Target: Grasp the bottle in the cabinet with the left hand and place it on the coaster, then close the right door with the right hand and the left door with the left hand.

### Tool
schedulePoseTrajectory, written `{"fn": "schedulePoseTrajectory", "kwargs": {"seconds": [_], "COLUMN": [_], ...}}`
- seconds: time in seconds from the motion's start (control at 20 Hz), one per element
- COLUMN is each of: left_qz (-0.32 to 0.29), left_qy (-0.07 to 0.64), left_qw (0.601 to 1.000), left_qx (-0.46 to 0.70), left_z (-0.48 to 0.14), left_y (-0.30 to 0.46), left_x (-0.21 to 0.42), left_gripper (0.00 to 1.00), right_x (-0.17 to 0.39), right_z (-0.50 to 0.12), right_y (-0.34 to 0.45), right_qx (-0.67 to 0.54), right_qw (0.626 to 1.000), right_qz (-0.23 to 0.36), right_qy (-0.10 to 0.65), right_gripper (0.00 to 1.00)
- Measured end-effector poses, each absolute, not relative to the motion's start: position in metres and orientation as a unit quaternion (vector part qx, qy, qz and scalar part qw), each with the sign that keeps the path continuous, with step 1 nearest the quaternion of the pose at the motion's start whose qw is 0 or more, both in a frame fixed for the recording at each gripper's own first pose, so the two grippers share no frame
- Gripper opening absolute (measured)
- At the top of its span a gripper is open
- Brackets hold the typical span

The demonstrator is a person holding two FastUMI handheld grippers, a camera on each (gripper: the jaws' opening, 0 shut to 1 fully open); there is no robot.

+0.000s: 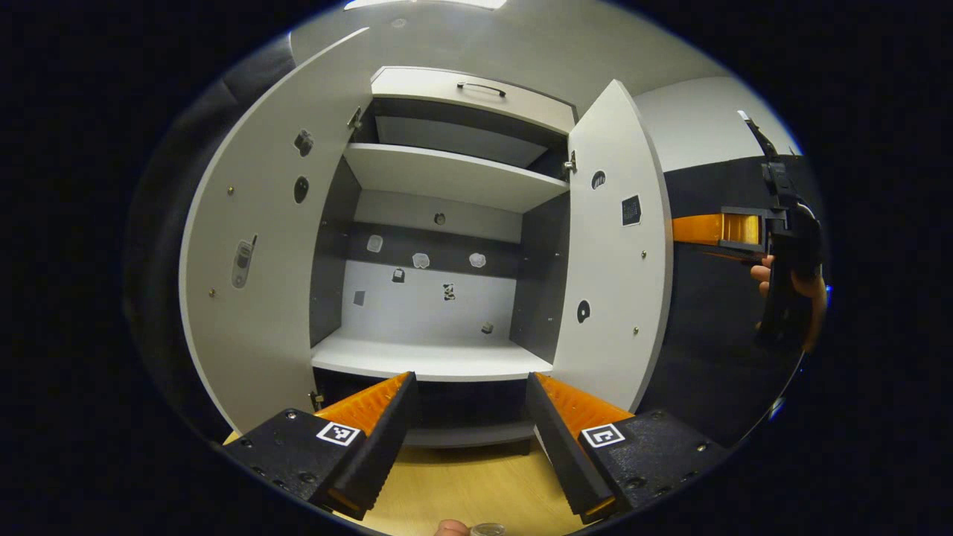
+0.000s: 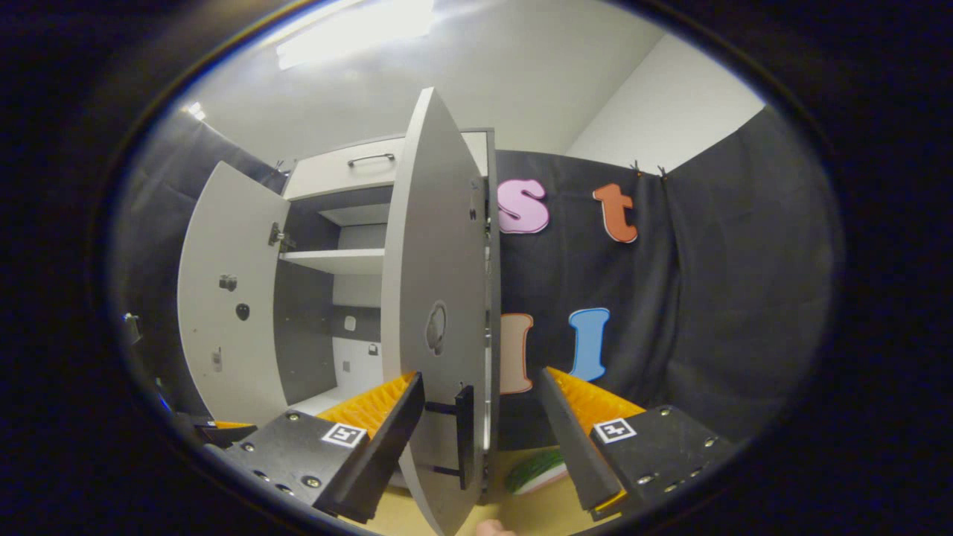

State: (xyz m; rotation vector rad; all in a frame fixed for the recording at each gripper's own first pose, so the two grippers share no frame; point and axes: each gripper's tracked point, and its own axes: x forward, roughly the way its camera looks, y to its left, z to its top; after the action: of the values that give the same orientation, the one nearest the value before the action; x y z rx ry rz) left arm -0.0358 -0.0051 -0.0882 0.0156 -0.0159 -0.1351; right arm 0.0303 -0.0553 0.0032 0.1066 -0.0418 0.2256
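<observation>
The white cabinet (image 1: 447,179) stands with both doors swung wide, and its shelves hold nothing but small stickers on the back wall. My left gripper (image 1: 470,380) is open in front of the lower shelf (image 1: 432,361), gripping nothing. At the bottom edge a small clear round top (image 1: 488,529) peeks in; I cannot tell if it is the bottle. My right gripper (image 2: 480,376) is open, its fingers either side of the right door's (image 2: 432,298) outer edge, close to the dark handle (image 2: 463,432). A hand holds the right gripper (image 1: 733,229) just right of that door (image 1: 614,246).
The left door (image 1: 260,246) stands open at the left, also seen far left as the left door (image 2: 223,298). The wooden tabletop (image 1: 476,484) runs under the cabinet. A green and white flat item (image 2: 536,469) lies on the table by the right door. The drawer (image 1: 476,93) on top is closed.
</observation>
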Motion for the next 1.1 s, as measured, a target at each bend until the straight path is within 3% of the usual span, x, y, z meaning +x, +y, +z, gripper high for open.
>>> {"fn": "schedulePoseTrajectory", "kwargs": {"seconds": [0.6,1.1], "left_qz": [0.045,0.136], "left_qy": [-0.016,-0.029], "left_qw": [0.999,0.990], "left_qx": [0.014,0.016], "left_z": [-0.076,-0.064], "left_y": [0.082,0.156], "left_x": [-0.071,-0.100], "left_gripper": [0.93,0.92], "right_x": [0.046,0.059], "right_z": [0.004,0.004], "right_y": [0.059,0.115], "right_qx": [0.079,0.101], "right_qw": [0.972,0.961], "right_qz": [0.223,0.259], "right_qy": [-0.006,0.001], "right_gripper": [0.95,0.95]}}
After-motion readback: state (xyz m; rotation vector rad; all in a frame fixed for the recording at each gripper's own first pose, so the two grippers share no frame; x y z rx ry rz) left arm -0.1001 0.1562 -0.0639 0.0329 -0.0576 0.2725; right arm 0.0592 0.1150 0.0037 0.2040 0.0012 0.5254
